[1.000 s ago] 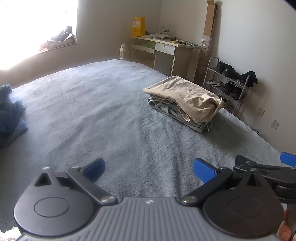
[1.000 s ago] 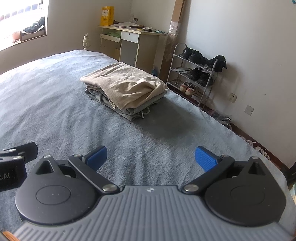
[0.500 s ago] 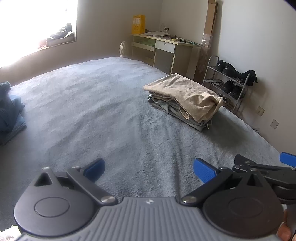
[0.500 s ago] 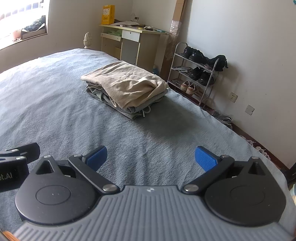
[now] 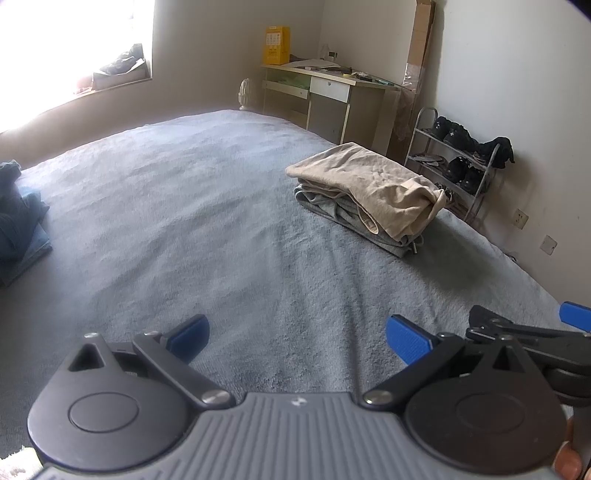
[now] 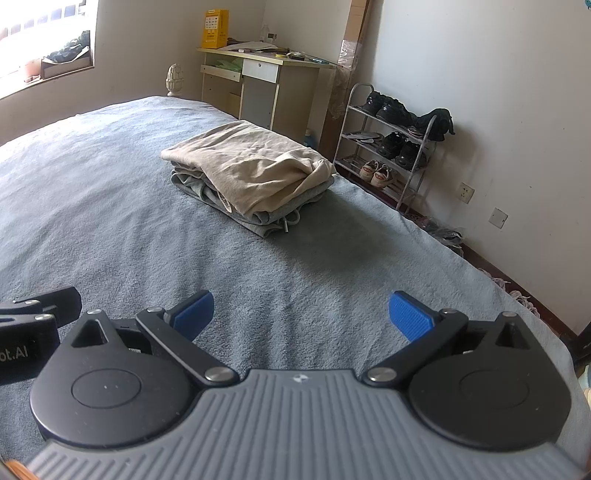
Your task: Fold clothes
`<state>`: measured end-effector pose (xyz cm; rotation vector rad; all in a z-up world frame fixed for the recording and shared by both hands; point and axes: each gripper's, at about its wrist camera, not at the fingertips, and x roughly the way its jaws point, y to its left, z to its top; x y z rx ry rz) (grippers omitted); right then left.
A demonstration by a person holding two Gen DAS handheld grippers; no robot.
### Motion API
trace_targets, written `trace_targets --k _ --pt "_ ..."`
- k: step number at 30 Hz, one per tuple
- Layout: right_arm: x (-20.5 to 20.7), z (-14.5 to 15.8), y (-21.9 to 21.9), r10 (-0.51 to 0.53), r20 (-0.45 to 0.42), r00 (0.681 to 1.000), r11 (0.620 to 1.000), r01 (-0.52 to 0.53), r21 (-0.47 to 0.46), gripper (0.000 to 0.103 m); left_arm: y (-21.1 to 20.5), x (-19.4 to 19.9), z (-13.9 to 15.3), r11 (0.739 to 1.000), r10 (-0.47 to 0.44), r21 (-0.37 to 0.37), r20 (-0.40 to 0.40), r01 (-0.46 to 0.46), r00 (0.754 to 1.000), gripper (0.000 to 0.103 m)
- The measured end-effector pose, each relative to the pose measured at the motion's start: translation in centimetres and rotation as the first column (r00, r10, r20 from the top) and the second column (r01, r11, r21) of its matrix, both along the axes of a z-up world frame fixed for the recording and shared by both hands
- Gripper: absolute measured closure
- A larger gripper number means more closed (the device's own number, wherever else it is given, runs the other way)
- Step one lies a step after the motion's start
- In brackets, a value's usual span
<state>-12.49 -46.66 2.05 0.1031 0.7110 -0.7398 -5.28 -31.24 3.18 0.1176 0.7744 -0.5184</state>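
A folded beige garment [image 5: 373, 188] [image 6: 251, 166] lies on top of a folded grey garment [image 5: 325, 205] [image 6: 258, 218] on the grey bed cover [image 5: 184, 206] [image 6: 110, 206], near the bed's right side. A rumpled pile of blue clothes [image 5: 16, 218] sits at the bed's left edge in the left wrist view. My left gripper [image 5: 297, 336] hovers open over bare cover, well short of the stack. My right gripper [image 6: 301, 312] is open too, holding nothing, close beside the left one.
A desk [image 6: 266, 74] with a yellow box [image 6: 216, 24] stands against the far wall. A metal shoe rack [image 6: 388, 147] with dark shoes stands by the right wall, past the bed's edge. A bright window [image 5: 66, 48] is at the far left.
Both views have shifted slightly, so the folded stack sits a little lower and more central. Both grippers remain open and empty.
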Motion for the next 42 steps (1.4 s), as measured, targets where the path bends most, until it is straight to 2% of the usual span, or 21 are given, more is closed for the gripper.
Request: trace_targets --k 42 --pt "-0.8 -0.4 -1.1 -0.048 -0.006 0.999 0.999 0.048 0.004 0.001 -1.5 -1.0 -1.0 0.998 -0.053 0.023 -0.017 0.053 0.998 0.000"
